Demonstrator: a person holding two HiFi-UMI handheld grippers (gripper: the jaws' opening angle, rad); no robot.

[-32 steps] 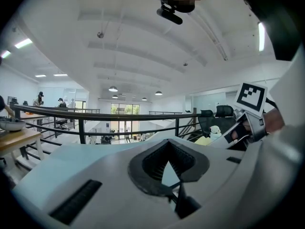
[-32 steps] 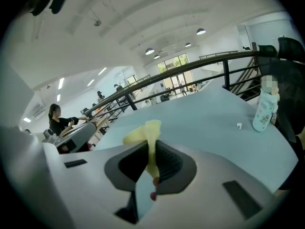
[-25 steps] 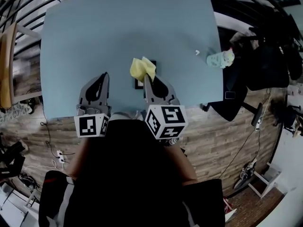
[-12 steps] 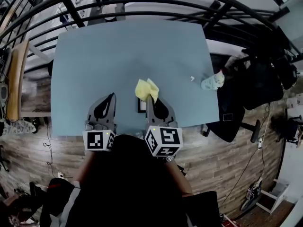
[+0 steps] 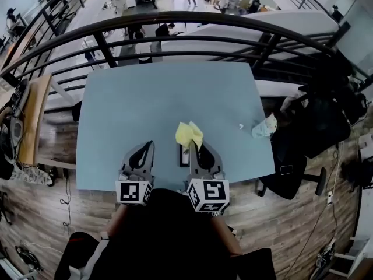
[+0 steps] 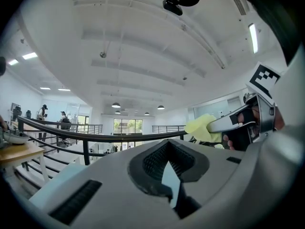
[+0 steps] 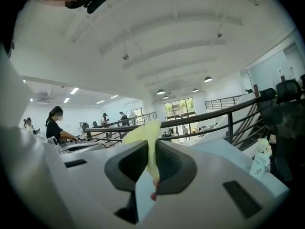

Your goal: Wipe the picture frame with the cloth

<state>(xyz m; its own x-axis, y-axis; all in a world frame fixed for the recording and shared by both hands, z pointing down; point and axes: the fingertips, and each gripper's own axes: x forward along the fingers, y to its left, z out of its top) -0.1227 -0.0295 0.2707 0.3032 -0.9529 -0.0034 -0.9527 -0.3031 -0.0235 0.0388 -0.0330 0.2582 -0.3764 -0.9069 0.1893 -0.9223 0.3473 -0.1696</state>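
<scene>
Head view: small dark-edged picture frame (image 5: 182, 155) lies flat near the front edge of the pale blue table (image 5: 116, 109), between left claw (image 5: 150, 144) and right claw (image 5: 192, 144); crumpled yellow cloth (image 5: 189, 134) at its far end.
Left gripper view: jaws together, nothing between.
Right gripper view: jaws clamped on cloth.

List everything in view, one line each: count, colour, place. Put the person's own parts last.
table: one, light blue, centre, in front of the railing.
cloth: one, yellow, pinched in the right claw.
picture frame: one, dark, flat on the table between the claws, partly hidden.
small object: one, white, on the table near its right edge; too small to identify.
crumpled item: one, pale, at the table's right edge.
railing: one, black, beyond the table.
chair: one, black, right of the table.
left claw: one, grey, shut, empty.
right claw: one, grey, shut on the cloth.
</scene>
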